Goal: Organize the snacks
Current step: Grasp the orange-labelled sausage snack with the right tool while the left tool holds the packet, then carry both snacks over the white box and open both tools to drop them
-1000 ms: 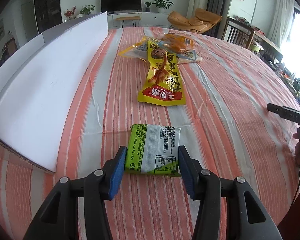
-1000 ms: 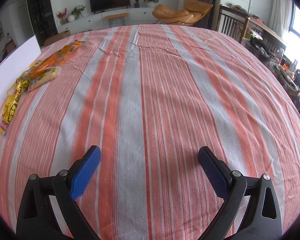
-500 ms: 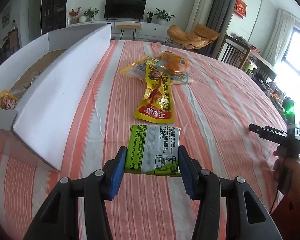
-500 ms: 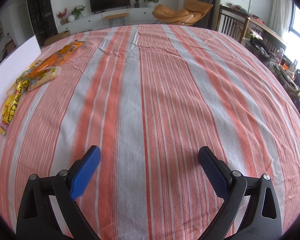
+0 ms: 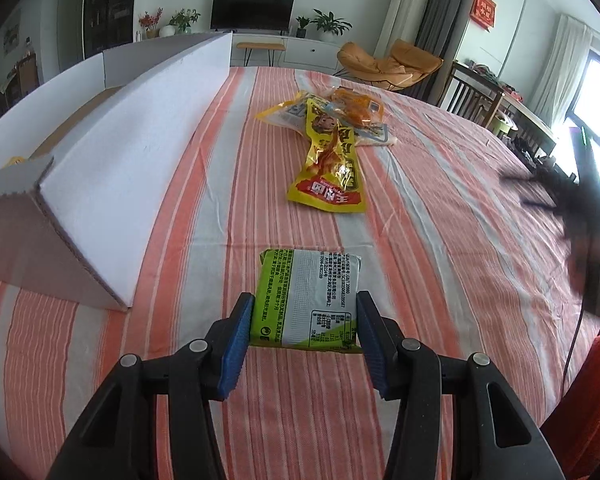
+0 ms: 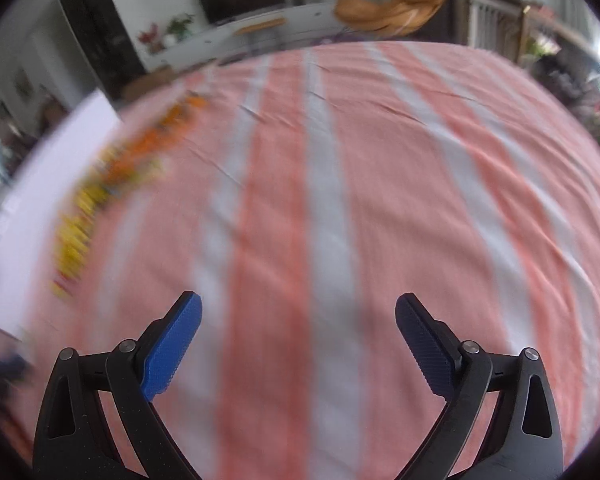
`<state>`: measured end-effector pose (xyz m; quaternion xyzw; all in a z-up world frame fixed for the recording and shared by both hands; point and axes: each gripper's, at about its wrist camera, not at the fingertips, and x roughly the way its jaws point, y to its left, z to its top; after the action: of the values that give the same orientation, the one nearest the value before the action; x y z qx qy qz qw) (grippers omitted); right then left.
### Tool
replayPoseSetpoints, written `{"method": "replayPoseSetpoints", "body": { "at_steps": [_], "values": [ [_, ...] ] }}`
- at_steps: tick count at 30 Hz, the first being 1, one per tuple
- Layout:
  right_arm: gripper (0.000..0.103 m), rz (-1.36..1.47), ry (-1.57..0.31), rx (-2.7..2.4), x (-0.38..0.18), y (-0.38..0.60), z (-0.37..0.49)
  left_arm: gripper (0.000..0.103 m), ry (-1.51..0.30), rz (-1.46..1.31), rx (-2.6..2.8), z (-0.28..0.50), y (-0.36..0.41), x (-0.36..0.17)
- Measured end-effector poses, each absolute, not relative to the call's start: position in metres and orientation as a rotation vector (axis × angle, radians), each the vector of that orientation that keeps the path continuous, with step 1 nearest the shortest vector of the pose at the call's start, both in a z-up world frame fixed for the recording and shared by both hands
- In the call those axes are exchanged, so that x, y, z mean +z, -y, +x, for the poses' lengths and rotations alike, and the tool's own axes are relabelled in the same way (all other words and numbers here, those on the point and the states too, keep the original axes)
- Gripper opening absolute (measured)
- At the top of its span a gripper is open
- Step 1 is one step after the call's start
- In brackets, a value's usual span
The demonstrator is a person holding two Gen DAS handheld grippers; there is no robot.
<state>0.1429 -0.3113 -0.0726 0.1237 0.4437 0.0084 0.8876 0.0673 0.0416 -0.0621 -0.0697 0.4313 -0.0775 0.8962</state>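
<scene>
Now green snack packet (image 5: 306, 300) clamped between left hand-held gripper (image 5: 303, 334) pads; right hand-held gripper (image 6: 298, 328) agape, empty.

Orange and grey stripes run across the cloth (image 5: 440, 240). The packet (image 5: 306, 300) is green and silver, the pouch (image 5: 332, 168) yellow with red, the box (image 5: 132, 152) white, claw pads (image 5: 236, 344) blue.

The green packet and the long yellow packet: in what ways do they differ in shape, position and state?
The green packet is short and nearly square; the long yellow packet is a narrow strip. The green packet is clamped between the pads of the left gripper, while the yellow packet lies free on the striped tablecloth, its far end among other snack bags. The green packet shows a printed white label; the yellow one shows a picture and red band. Both are sealed snack packets.
</scene>
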Motion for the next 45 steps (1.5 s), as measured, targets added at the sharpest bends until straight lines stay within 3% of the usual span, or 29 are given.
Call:
{"method": "replayPoseSetpoints", "body": {
  "at_steps": [3, 6, 15, 17, 18, 21, 29, 35, 45],
  "values": [
    [0.099, 0.277, -0.88, 0.068, -0.038, 0.294, 0.189, 0.05, -0.892, -0.153, -0.16, 0.07, -0.045, -0.064],
    [0.098, 0.333, -0.997, 0.199, -0.027, 0.258, 0.255, 0.05, -0.89, -0.151, -0.163, 0.07, -0.048, -0.066],
    [0.101, 0.204, -1.278, 0.084, -0.096, 0.149, 0.38, 0.05, -0.893, -0.153, -0.174, 0.072, -0.055, -0.07],
    [0.09, 0.228, -1.244, 0.071, -0.095, 0.151, 0.38, 0.05, -0.886, -0.156, -0.184, 0.072, -0.055, -0.068],
    [0.062, 0.24, -1.246, 0.098, -0.094, 0.152, 0.378, 0.05, -0.882, -0.16, -0.191, 0.072, -0.055, -0.068],
    [0.048, 0.315, -1.286, 0.153, -0.091, 0.174, 0.365, 0.05, -0.874, -0.169, -0.215, 0.071, -0.054, -0.065],
    [0.046, 0.545, -1.155, 0.269, -0.05, 0.232, 0.292, 0.05, -0.839, -0.225, -0.264, 0.063, -0.054, -0.044],
    [0.046, 0.62, -1.062, 0.387, 0.0, 0.238, 0.256, 0.05, -0.758, -0.384, -0.3, 0.06, -0.084, 0.006],
    [0.047, 0.569, -0.982, 0.78, 0.075, 0.089, 0.245, 0.05, -0.628, -0.483, -0.064, 0.084, -0.231, 0.08]
  ]
}}
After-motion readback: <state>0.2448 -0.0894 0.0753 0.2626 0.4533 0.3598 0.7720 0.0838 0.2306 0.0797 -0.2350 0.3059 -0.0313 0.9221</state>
